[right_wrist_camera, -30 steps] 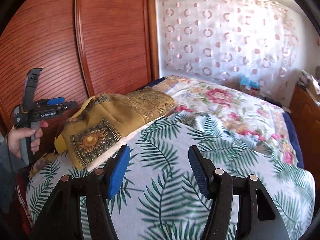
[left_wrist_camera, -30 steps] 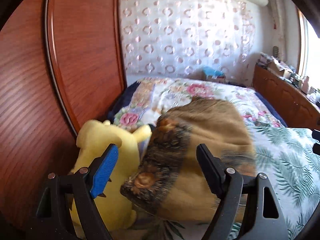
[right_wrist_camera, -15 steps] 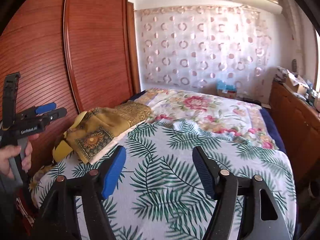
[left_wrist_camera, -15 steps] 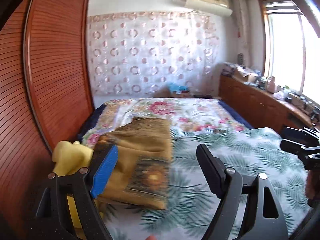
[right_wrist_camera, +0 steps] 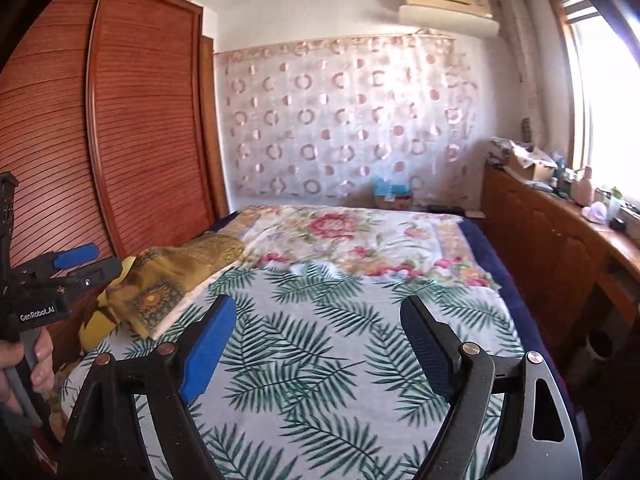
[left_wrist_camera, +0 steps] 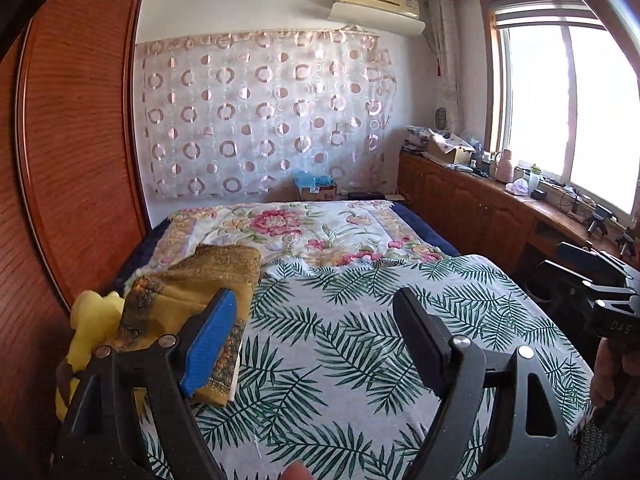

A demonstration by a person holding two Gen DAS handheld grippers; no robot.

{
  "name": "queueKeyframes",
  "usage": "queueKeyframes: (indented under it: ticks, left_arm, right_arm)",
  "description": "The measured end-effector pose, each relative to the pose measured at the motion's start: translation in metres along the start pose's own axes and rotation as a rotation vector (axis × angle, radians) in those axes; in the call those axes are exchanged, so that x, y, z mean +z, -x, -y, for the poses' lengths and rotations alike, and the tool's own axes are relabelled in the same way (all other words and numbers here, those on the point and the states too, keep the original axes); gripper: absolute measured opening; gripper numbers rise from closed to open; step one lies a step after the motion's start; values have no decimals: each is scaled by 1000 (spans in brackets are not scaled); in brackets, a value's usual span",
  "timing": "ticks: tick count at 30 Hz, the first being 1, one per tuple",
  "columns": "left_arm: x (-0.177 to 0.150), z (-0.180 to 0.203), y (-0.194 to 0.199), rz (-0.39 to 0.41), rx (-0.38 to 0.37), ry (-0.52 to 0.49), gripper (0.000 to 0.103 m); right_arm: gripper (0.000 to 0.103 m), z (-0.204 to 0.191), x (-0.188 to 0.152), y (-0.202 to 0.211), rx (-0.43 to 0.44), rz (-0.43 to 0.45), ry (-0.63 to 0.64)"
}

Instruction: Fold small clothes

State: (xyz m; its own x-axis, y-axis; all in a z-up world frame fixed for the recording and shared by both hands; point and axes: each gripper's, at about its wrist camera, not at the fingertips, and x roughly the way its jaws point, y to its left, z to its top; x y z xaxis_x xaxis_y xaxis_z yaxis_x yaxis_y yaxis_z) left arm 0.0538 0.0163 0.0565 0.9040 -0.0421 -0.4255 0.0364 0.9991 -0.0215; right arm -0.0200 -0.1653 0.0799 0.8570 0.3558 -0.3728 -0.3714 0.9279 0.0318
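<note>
A folded mustard-yellow cloth with dark sunflower panels lies at the bed's left edge, partly on a yellow plush toy. It also shows in the right wrist view. My left gripper is open and empty, held above the palm-leaf sheet, just right of the cloth. My right gripper is open and empty above the same sheet. Each gripper shows at the edge of the other's view.
A floral blanket covers the bed's far half. A red wooden wardrobe stands close along the left. A wooden counter with clutter runs along the right under the window. A patterned curtain hangs behind.
Both grippers have pulled back and up from the folded cloth, so more of the bed and room shows. The cloth stays lying at the left edge.
</note>
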Motion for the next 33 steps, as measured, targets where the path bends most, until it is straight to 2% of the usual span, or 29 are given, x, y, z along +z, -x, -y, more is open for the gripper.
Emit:
queueKeyframes:
  ticks: [4,11,33]
  left_arm:
    - [8,11,12,31,17,-9,81]
    - [16,17,24,58,1,-1,81]
    - [10,23,29,76,6,-5,81]
  right_arm:
    - [85,0,3,11,-39,34,-14]
    - [85,-2,-3,18,-59,69,-26]
    - [85,5,-10,19,-61,80,-38]
